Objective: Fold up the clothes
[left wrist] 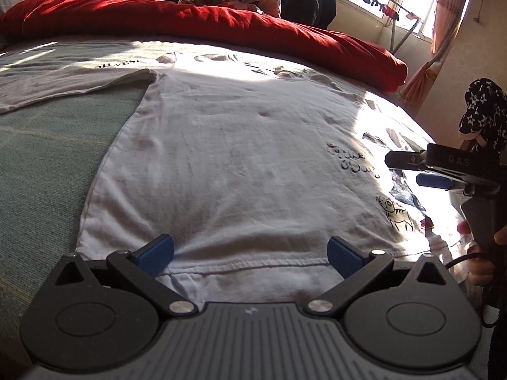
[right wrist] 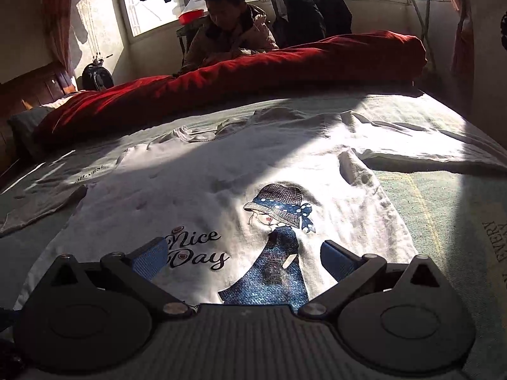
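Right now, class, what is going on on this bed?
A person holding two grippers is about to fold a white T-shirt printed with "Nice Day" and a girl in a hat, spread flat on the green bedsheet. The left gripper is open over the shirt's bottom hem. The right gripper is open above the print. Neither grips cloth yet. A red duvet lies behind.

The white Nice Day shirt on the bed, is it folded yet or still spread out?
Spread out. The white shirt lies flat on the bed, print up, one sleeve extended sideways, hem unfolded.
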`<state>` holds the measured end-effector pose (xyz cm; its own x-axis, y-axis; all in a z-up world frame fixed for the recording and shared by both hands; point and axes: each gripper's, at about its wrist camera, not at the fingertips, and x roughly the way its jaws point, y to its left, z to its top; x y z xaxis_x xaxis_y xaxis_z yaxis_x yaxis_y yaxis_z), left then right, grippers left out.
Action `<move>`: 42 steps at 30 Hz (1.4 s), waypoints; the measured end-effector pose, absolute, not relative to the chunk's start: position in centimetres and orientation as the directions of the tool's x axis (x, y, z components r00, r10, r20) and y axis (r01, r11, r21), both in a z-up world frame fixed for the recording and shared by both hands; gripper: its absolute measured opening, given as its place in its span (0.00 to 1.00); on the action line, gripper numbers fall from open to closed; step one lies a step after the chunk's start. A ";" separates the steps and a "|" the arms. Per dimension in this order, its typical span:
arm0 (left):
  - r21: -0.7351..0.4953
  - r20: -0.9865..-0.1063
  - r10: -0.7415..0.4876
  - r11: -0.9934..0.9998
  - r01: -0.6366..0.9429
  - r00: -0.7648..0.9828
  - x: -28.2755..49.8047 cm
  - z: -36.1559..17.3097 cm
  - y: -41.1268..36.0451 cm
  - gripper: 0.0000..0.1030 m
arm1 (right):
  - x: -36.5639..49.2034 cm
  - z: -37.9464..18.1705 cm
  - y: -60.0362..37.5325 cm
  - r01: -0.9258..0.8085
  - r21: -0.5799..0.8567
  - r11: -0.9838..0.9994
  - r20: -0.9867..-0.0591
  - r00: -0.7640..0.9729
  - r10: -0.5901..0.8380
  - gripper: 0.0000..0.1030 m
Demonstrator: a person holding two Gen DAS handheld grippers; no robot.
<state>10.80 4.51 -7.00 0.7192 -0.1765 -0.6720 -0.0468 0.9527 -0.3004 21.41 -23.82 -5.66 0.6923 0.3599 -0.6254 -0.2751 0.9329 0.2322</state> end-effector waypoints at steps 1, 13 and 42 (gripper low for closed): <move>-0.344 -0.668 -0.189 0.936 -0.074 0.719 10.9 -6.8 5.0 0.99 | 22.2 -6.8 -23.6 -0.296 0.263 0.918 -0.641 0.658 0.395 1.00; -0.444 -0.683 -0.202 0.878 -0.180 0.702 18.1 -5.0 4.5 0.99 | 20.6 -8.8 -21.5 -0.393 0.098 0.914 -0.645 0.674 0.359 1.00; -0.211 -0.769 -0.079 0.968 -0.135 0.634 18.1 -6.1 2.2 0.99 | 20.6 -7.4 -22.6 -0.388 0.326 0.862 -0.626 0.595 0.505 1.00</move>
